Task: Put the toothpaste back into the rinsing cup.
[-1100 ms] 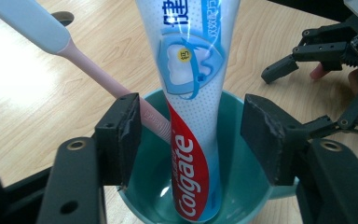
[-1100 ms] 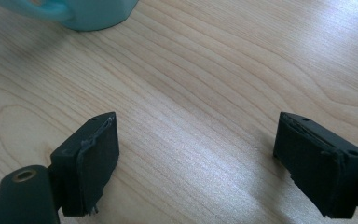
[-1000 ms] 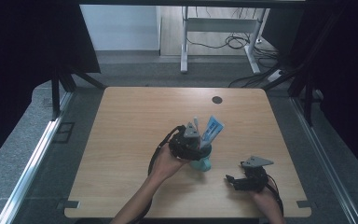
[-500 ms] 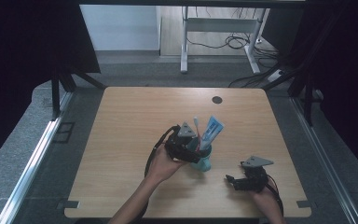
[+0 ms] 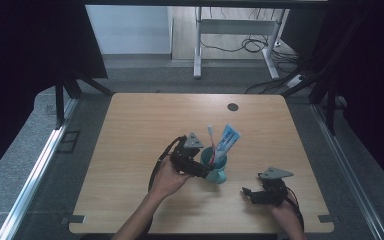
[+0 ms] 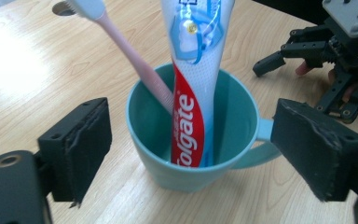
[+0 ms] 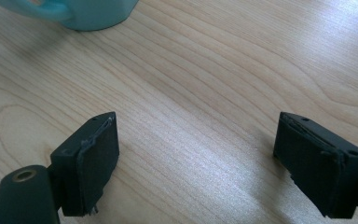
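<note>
A teal mug (image 6: 200, 140), holding a toothpaste tube (image 6: 193, 70) and a pink toothbrush (image 6: 130, 51), is being flanked by the spread left tongs (image 6: 191, 154) on the table (image 5: 145, 125). The right tongs (image 7: 205, 163) are being held spread nearby, gripping nothing.

The counter (image 7: 223, 84) was pale wood w/ visible grain, smooth, slight sheen. The mug (image 6: 200, 140) looked glossy teal ceramic. The toothpaste tube (image 6: 193, 79) was shiny plastic, the toothbrush (image 6: 130, 56) smooth pink plastic. Gripper fingers (image 6: 81, 144) had matt black, rough-edged pads.
</note>
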`<state>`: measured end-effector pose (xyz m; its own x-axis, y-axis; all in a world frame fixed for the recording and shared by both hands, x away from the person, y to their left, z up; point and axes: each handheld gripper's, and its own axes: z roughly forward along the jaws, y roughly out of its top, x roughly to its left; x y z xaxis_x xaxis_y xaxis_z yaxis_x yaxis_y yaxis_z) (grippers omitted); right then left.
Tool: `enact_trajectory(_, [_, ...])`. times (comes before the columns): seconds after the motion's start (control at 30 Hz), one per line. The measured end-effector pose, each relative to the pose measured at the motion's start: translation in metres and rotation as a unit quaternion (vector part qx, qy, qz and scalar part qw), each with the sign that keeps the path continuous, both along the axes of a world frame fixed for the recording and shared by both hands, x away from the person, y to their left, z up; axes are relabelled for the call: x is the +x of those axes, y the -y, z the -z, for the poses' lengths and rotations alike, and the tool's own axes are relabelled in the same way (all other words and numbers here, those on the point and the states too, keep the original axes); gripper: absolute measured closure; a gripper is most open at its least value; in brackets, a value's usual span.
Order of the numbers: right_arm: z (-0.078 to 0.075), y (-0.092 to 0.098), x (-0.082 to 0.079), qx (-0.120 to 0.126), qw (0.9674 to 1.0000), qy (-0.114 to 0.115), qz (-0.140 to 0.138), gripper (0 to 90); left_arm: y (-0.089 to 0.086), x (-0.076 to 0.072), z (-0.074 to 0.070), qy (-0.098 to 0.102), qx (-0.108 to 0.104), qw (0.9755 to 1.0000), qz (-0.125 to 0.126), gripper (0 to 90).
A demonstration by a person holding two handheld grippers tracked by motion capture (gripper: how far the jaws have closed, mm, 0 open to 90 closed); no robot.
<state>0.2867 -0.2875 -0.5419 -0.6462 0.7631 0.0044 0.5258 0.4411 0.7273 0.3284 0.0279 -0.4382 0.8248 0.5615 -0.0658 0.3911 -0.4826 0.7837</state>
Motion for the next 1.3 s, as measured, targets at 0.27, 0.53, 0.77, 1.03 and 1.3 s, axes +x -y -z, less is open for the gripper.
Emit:
enact_trajectory(0.27, [0.000, 0.000, 0.000, 0.000, 1.0000, 0.001, 0.000, 14.0, -0.013, -0.006, 0.000, 0.009, 0.002, 0.9999, -0.008, 5.4])
enact_trajectory(0.53, [0.000, 0.000, 0.000, 0.000, 1.0000, 0.001, 0.001, 14.0, -0.031, -0.013, 0.005, 0.009, -0.003, 0.9998, -0.017, 2.1])
enact_trajectory(0.77, [0.000, 0.000, 0.000, 0.000, 1.0000, 0.001, 0.001, 14.0, -0.044, -0.016, 0.014, 0.005, -0.006, 0.9996, -0.026, 2.1])
enact_trajectory(1.03, [0.000, 0.000, 0.000, 0.001, 1.0000, 0.001, 0.001, 14.0, -0.061, -0.024, 0.026, 0.002, -0.009, 0.9992, -0.038, 2.0])
enact_trajectory(1.3, [0.000, 0.000, 0.000, 0.000, 1.0000, 0.001, 0.001, 14.1, -0.076, -0.032, 0.040, 0.000, -0.015, 0.9985, -0.053, 2.0])
